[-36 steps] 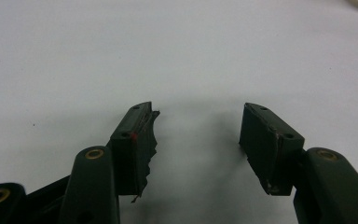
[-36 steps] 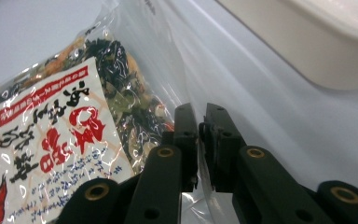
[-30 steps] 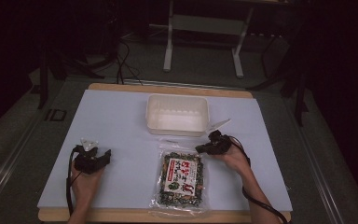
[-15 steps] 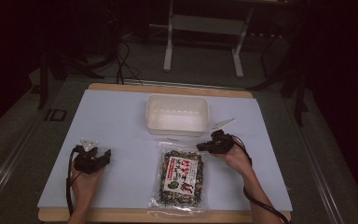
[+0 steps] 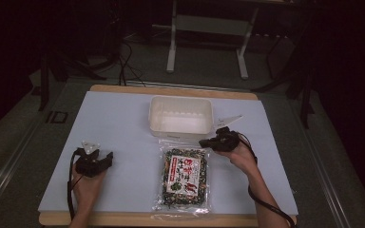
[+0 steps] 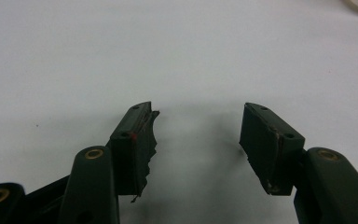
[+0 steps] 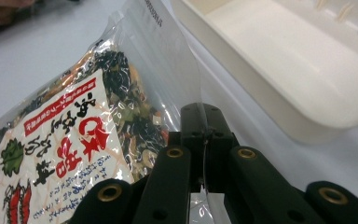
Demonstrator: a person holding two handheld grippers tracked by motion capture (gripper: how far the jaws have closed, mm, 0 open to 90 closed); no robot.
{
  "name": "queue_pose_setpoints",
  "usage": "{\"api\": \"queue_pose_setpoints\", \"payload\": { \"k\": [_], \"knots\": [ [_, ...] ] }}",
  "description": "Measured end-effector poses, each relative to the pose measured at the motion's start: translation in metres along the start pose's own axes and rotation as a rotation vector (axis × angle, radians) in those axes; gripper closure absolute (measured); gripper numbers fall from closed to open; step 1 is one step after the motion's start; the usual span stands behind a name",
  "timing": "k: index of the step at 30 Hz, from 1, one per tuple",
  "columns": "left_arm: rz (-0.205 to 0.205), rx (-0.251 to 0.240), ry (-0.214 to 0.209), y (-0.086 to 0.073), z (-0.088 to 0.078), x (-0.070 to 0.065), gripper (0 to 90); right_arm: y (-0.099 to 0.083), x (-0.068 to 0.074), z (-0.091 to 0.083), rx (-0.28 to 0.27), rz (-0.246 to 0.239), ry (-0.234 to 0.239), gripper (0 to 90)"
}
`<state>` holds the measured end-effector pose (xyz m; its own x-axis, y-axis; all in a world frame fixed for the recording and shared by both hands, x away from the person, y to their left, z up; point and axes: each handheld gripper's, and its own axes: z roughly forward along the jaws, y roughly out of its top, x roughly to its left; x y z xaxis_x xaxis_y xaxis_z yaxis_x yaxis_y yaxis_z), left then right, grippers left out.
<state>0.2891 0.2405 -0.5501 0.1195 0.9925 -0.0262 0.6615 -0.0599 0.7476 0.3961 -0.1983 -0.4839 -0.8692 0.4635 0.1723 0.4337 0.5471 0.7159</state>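
At centre of the high view, a clear packet of dried seaweed mix [image 5: 184, 178] lies flat on the white mat [image 5: 123, 142], long axis running from near edge toward the cream tray [image 5: 180, 114]. Light, limp and slippery, it is best taken by its sealed rim; the right gripper [image 7: 204, 122] pinches that upper-right corner. The left gripper [image 6: 196, 135] rests spread, holding nothing.

Left gripper [image 5: 105, 160] rests low near the table's left front corner, jaws standing apart with nothing between them. Right gripper [image 5: 204, 142] sits right of the table's middle, jaws pinched together, forearm entering from the front edge.
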Motion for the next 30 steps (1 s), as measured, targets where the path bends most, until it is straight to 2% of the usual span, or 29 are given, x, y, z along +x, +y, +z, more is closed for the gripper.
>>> {"api": "queue_pose_setpoints", "payload": {
  "k": [13,15,18,26,30],
  "knots": [
    [-0.007,0.009,-0.006,0.000,0.000,0.000,44.5,0.015,0.003,-0.007,-0.048,-0.019,-0.028,89.6],
    [-0.006,0.009,-0.006,0.000,0.000,0.000,44.5,0.018,-0.003,-0.016,-0.087,0.005,-0.044,89.6],
    [-0.006,0.010,-0.005,0.000,0.000,0.000,44.5,0.019,-0.006,-0.024,-0.110,0.012,-0.047,89.6],
    [-0.003,0.005,0.001,0.000,0.000,0.000,44.5,0.022,-0.008,-0.038,-0.147,0.025,-0.046,89.6],
    [-0.003,0.004,0.001,0.000,0.000,0.000,44.5,0.024,-0.007,-0.040,-0.147,0.019,-0.053,89.6]
  ]
}}
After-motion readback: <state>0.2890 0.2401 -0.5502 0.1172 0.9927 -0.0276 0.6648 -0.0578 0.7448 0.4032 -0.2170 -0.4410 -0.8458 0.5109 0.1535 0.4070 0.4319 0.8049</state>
